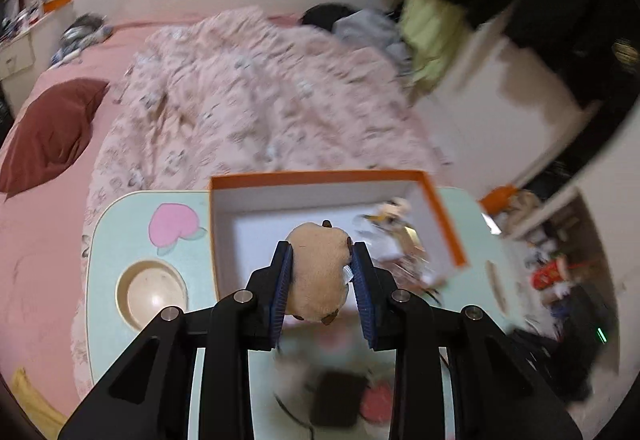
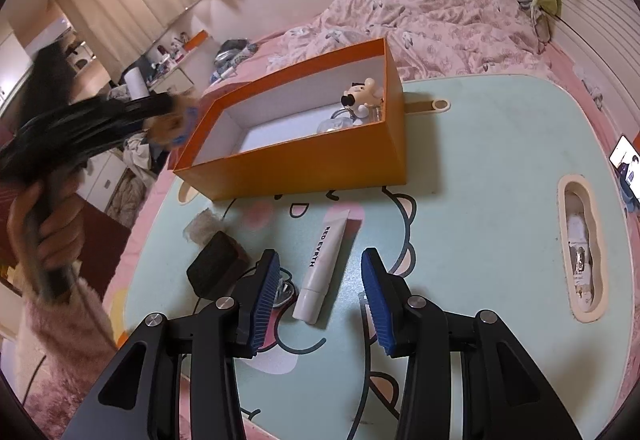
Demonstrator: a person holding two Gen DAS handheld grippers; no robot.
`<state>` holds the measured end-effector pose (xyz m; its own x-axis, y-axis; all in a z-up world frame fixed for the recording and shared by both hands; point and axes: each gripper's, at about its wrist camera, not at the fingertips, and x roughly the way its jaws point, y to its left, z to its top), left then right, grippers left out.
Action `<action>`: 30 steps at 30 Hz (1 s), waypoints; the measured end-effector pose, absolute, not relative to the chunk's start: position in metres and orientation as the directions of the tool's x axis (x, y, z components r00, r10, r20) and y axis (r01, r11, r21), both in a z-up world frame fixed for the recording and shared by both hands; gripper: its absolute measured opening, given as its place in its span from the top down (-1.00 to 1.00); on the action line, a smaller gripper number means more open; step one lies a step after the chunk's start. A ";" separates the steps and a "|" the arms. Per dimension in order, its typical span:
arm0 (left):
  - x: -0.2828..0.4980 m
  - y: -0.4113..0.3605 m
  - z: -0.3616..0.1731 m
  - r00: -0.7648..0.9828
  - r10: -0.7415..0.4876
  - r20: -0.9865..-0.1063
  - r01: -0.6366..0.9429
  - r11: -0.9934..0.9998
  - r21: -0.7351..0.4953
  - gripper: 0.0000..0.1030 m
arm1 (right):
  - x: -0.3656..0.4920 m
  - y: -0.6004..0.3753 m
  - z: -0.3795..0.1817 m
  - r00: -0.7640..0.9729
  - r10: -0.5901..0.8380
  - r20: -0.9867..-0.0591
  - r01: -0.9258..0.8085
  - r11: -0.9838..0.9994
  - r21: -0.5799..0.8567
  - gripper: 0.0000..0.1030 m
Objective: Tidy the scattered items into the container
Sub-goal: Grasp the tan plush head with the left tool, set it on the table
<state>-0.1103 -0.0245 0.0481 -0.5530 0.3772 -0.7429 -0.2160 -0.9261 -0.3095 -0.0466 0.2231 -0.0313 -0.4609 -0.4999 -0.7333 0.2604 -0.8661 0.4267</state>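
Observation:
My left gripper [image 1: 322,264] is shut on a tan plush toy [image 1: 318,272] and holds it over the near edge of the orange box [image 1: 444,216]. The box has a white inside and holds a small figure and trinkets [image 1: 394,240]. In the right wrist view the box [image 2: 304,160] stands on the mint table with a cartoon figure [image 2: 362,96] inside. The left gripper with the plush [image 2: 176,120] shows blurred at the box's left end. My right gripper [image 2: 320,292] is open, its fingers either side of a white tube [image 2: 326,264] lying on the table.
A black pouch [image 2: 218,266] and a grey fluff ball [image 2: 202,226] lie left of the tube, with a small clear item [image 2: 284,290] by my left finger. The table has a cup recess [image 1: 152,292] and a slot [image 2: 580,252]. A bed with a pink quilt [image 1: 260,100] lies behind.

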 end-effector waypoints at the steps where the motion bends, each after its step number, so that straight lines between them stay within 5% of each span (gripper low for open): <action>1: -0.097 -0.024 0.050 -0.555 0.387 -0.736 -0.235 -0.922 -0.308 0.39 | -0.047 0.222 -0.031 -0.460 -0.500 -0.734 0.261 -0.866 0.427 0.20; 14: -0.017 -0.024 -0.034 -0.483 0.323 -0.814 -0.217 -0.945 -0.246 0.39 | -0.049 0.212 -0.033 -0.451 -0.487 -0.748 0.266 -0.873 0.408 0.19; 22: -0.017 -0.024 -0.046 -0.508 0.311 -0.803 -0.212 -0.949 -0.234 0.12 | -0.062 0.212 -0.009 -0.488 -0.448 -0.749 0.297 -0.892 0.340 0.19; 30: -0.003 -0.031 -0.045 -0.737 0.266 -0.621 -0.174 -0.963 -0.206 -0.28 | -0.142 0.187 0.027 -0.511 -0.296 -0.807 0.297 -0.942 0.157 0.19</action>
